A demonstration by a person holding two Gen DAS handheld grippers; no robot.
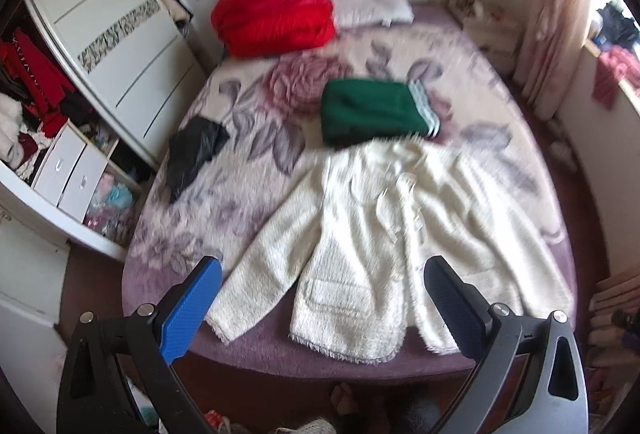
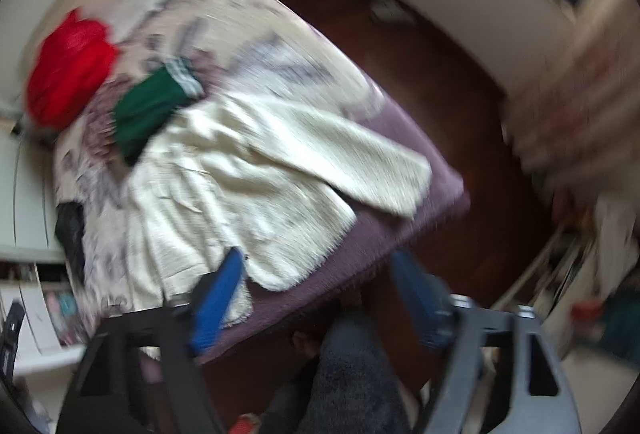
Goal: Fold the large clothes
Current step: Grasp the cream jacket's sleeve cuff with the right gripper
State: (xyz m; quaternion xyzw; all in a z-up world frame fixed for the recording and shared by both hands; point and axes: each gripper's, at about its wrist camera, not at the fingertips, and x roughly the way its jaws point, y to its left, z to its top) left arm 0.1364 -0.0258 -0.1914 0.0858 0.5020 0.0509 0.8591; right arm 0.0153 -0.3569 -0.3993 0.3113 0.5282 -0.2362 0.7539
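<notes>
Both sets of jaws stand spread wide and hold nothing. From the left gripper (image 1: pixel 322 298), the white coat (image 1: pixel 372 234) lies straight ahead, spread out flat at the near edge of the bed (image 1: pixel 360 358), its hem toward that edge and its collar toward the middle of the bed. The coat's long axis runs away from the jaws, from hem to collar. One sleeve (image 1: pixel 264 270) slants out toward the near left corner, just beyond the blue finger. The right gripper (image 2: pixel 320 298) hangs off the near right corner, partly over the floor, and its view is badly blurred; the coat's other sleeve (image 2: pixel 360 162) lies ahead and to its left.

A folded green garment (image 1: pixel 372 112) touches the collar end, and a red one (image 1: pixel 276 12) sits near the headboard.

Judging by this, the left gripper is nearer, and its sleeve looks the likely first grasp.
</notes>
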